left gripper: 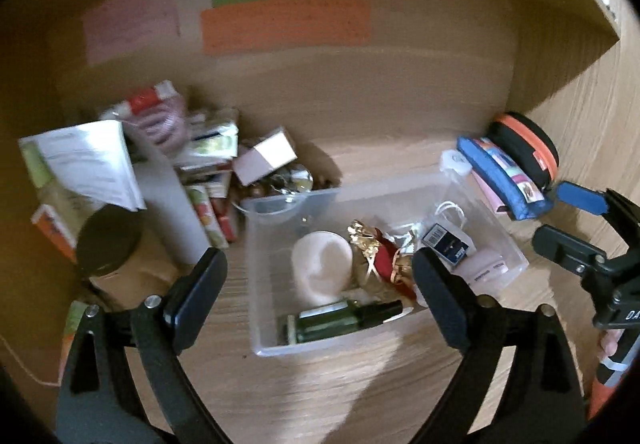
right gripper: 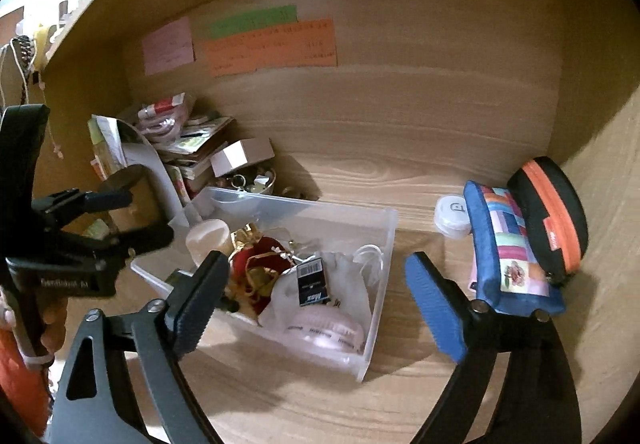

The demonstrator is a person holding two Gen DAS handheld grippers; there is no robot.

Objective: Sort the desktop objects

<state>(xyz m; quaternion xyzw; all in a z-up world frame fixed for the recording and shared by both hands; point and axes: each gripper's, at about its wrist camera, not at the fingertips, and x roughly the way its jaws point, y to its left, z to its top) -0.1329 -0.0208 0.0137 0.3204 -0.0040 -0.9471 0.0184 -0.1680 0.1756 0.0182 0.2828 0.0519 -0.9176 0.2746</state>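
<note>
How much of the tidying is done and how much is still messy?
Partly done. The clear plastic bin already holds a red and gold pouch, a green glass bottle and a white drawstring bag. Nothing is in hand: the left gripper and right gripper are both open. Still outside are the blue patchwork pencil case, the black and orange zip case, the small white round container and the pile of boxes.

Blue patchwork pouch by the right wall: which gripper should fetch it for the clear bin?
Right, probably. The right gripper is open, empty, and its blue-padded jaw sits just short of the blue patchwork pouch. The left gripper, also open, hangs over the clear bin, with the bin between it and the pouch.
</note>
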